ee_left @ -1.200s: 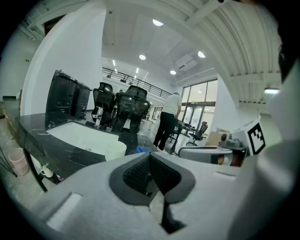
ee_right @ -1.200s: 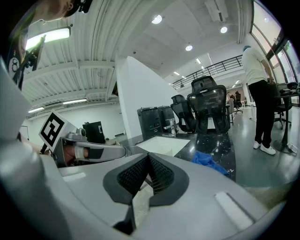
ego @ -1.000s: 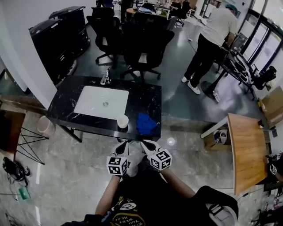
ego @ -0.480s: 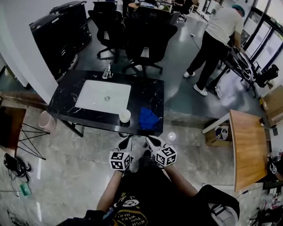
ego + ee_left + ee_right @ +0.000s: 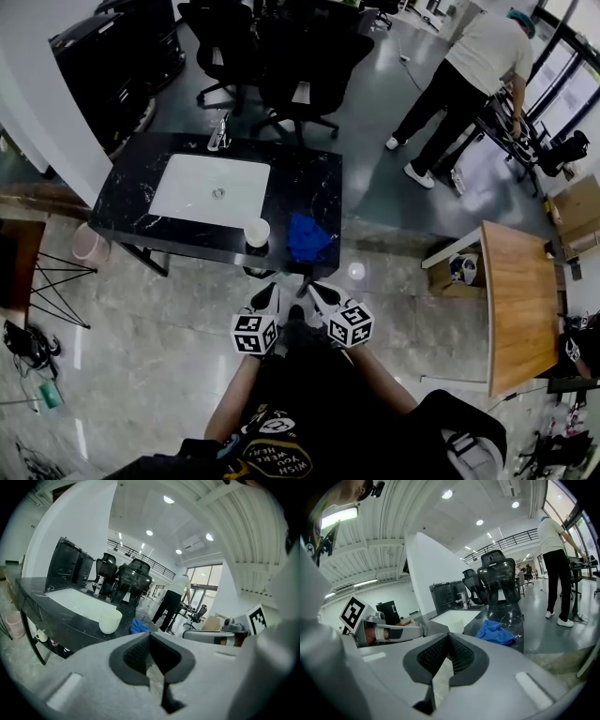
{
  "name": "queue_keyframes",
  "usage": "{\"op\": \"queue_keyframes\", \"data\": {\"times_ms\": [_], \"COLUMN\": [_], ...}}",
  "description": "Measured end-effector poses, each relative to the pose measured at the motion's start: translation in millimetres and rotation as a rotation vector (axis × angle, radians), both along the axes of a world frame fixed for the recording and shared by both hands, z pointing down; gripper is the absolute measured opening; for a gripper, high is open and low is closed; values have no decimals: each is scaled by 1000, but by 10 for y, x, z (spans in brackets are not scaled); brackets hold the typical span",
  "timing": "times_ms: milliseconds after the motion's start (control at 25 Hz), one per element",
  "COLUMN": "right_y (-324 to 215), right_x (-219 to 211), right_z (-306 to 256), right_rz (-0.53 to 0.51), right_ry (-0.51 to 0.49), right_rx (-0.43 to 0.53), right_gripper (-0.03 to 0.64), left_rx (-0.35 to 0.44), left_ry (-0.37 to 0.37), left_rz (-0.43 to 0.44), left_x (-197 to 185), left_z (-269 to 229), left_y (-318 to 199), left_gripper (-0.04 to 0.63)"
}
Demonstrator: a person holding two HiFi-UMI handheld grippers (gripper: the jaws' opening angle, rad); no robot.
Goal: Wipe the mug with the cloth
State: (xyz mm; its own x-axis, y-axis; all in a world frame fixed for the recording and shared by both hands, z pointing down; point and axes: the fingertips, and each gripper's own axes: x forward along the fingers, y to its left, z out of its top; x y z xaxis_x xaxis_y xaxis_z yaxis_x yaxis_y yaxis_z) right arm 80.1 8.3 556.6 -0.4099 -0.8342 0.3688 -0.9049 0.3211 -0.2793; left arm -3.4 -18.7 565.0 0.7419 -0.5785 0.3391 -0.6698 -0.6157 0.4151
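Overall: a person stands on a grey tiled floor facing a black marble counter (image 5: 314, 187), one gripper in each hand, both held close to the body and short of the counter's near edge.
Left gripper (image 5: 269, 291): its jaws are together in the left gripper view (image 5: 149, 635), nothing between them; only floor shows through the slit behind the pads.
Right gripper (image 5: 314, 290): its jaws are pressed together as well (image 5: 447, 637), with nothing caught in them.
Mug (image 5: 257, 232): white, upright, on the counter near the front edge, just off the front right corner of the sink; it also shows in the left gripper view (image 5: 110, 620) and the right gripper view (image 5: 456, 625).
Cloth (image 5: 307, 238): blue, crumpled in a heap on the counter to the right of the mug, near it but apart (image 5: 139, 626) (image 5: 496, 632).
Sink (image 5: 211, 187): white rectangular basin set into the counter's left part, with a faucet (image 5: 221, 133) at its far side.
Behind the counter: black office chairs (image 5: 300, 70).
Far right: a second person (image 5: 459, 80) in a white top and dark trousers, bent over a desk.
Right of the grippers: a wooden table (image 5: 516, 314).
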Motion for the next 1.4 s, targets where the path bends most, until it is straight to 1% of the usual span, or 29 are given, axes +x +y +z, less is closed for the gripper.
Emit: {"op": "queue_keyframes", "data": {"times_ms": [160,240,440,600,760,800,880,920,960,1000,1080,1120,1160,1240,1280,1400], "right_y": [-39,-139,-543,-804,-1030,-1071,-1091,-1096,-1118,-1157,-1259,-1328,-1401,-1537,-1596,-1700], "right_x": [135,211,293,318,362,359,320,307,318,354,470,533,594,704,751,816], "right_z": [46,52,45,83,212,261,420,511,586,645,750,806,870,1010,1062,1150], "right_rz": [-10,-17,-61,-131,-199,-228,-329,-380,-412,-424,-413,-403,-393,-368,-350,-315], "right_ry": [0,-7,-16,17,41,36,28,39,64,97,149,171,196,250,269,275], "right_rx": [-34,-36,-17,-3,-6,-23,-92,-123,-134,-129,-119,-125,-141,-202,-233,-294], "right_gripper": [2,2,3,2,3,3,2,3,3,3,3,11,48,94,130,217], "left_rx": [-36,-37,-18,-16,-3,-1,-2,-4,-5,-6,-3,1,4,2,-2,-23], "left_ry": [32,32,-42,-82,-105,-106,-105,-108,-114,-119,-122,-124,-129,-140,-147,-155], "left_rz": [-50,-63,-74,-114,-163,-174,-195,-209,-226,-247,-282,-294,-305,-329,-340,-368], "left_x": [33,44,33,16,-10,-3,33,44,39,20,-20,-35,-51,-101,-130,-193], "left_z": [29,31,66,107,113,116,151,180,206,217,201,185,174,180,194,248], "left_y": [-37,-70,-259,-467,-721,-780,-876,-922,-968,-1009,-1077,-1115,-1155,-1224,-1250,-1287], "left_gripper": [2,2,2,2,2,2,2,2,2,2,2,2,2,2,2,2]}}
